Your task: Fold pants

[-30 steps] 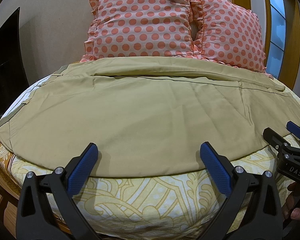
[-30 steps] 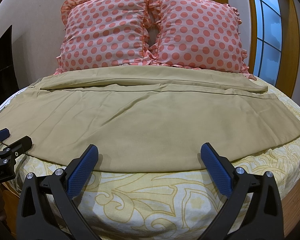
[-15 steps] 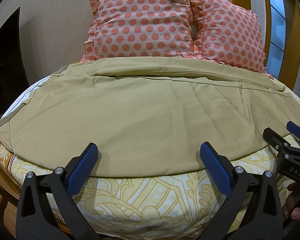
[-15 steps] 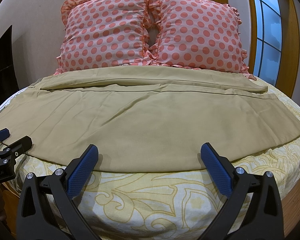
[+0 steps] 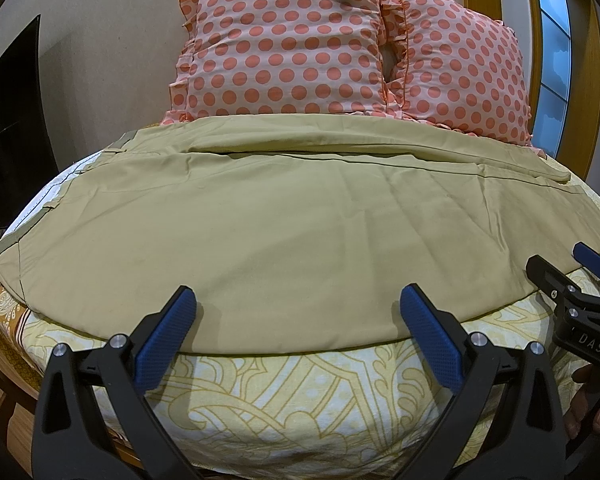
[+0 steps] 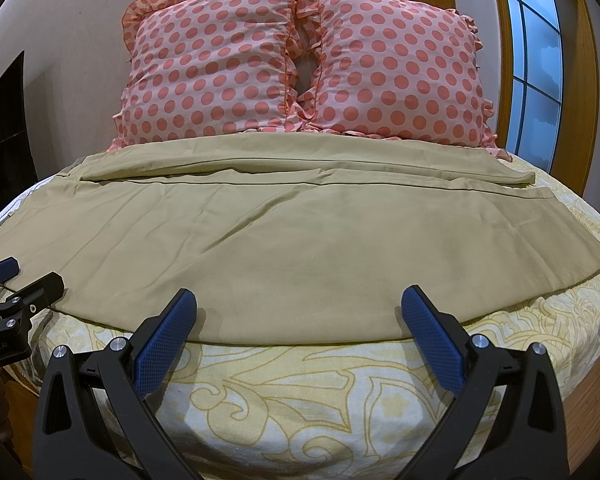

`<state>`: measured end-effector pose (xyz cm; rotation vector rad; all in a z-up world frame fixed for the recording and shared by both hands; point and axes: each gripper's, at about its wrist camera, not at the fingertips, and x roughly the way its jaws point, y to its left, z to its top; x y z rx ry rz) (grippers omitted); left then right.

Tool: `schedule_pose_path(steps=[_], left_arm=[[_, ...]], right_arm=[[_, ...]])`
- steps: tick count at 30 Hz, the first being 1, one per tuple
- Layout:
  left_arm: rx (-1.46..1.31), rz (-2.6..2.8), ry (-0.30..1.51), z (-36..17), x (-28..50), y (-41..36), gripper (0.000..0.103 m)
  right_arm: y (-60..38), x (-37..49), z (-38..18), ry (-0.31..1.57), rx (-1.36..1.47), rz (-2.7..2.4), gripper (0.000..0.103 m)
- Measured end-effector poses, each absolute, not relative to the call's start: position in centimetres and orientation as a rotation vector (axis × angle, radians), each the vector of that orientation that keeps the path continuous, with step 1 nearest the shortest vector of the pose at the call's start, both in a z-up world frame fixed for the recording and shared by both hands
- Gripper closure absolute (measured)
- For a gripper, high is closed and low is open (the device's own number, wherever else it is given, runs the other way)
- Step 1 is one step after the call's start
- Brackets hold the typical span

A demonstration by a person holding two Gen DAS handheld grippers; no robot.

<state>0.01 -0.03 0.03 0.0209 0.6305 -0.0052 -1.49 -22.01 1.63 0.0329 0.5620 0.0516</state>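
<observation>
Both grippers are hanging just off the near side of the bed, nothing grabbed yet. The left gripper point(image 5: 298, 320) has its blue pads spread wide with nothing between them, and the right gripper point(image 6: 300, 322) is the same, wide apart and empty. Each one shows up at the edge of the other's view, so they're side by side, the left toward the waist end and the right toward the cuff end.

Right under the fingertips is the yellow patterned bedsheet point(image 6: 300, 392), and just past that the near edge of the khaki pants point(image 6: 292, 248) starts. The pants lie flat across the bed with the long axis running left to right, crosswise to where both claws are pointing. The waistband looks to be at the left (grey inner lining shows there in the left view) and the leg hems at the right. The far leg sits as a separate strip behind the near one, a seam line between them.

My guess is the next move is pinching that near long edge with both grippers and carrying it away, over onto the far leg. The fabric looks thin, so it might drag or wrinkle.

Behind the pants, two pink polka-dot pillows point(image 5: 284, 48) lean against the wall.
</observation>
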Motion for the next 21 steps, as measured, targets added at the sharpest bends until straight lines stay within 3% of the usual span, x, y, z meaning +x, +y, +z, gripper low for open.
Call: schedule_pose_path(steps=[18, 21], left_arm=[[0.018, -0.019, 0.669, 0.5, 0.3, 0.5, 0.002], [-0.014, -0.012, 0.691, 1.3, 1.3, 1.4, 0.002]], right_arm=[[-22.7, -0.6, 2.4, 0.630, 0.042, 0.109, 0.001], [-25.5, 0.7, 4.8, 0.615, 0.081, 0.082, 0.001]])
